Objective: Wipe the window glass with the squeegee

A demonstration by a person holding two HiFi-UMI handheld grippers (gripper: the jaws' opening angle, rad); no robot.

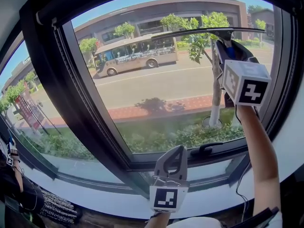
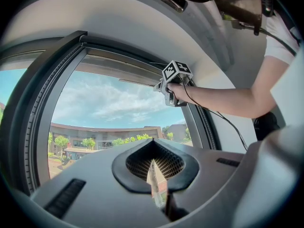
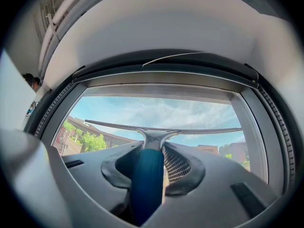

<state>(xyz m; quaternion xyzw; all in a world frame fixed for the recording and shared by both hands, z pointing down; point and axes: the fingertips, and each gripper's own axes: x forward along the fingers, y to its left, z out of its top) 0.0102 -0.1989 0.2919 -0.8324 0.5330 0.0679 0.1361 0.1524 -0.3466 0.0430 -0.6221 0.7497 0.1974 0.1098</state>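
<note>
The right hand-held gripper [image 3: 153, 160] is clamped on the blue handle of the squeegee [image 3: 159, 129], whose long blade spans the top of the window glass [image 1: 156, 84]. The left hand-held gripper [image 1: 174, 152] hangs low by the lower window frame [image 1: 142, 164], its jaws pressed together on nothing.

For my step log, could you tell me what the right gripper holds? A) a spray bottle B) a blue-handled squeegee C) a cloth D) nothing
B: the right gripper view shows the right gripper with its jaws closed on the blue handle of the squeegee, whose blade lies high across the window glass.
</note>
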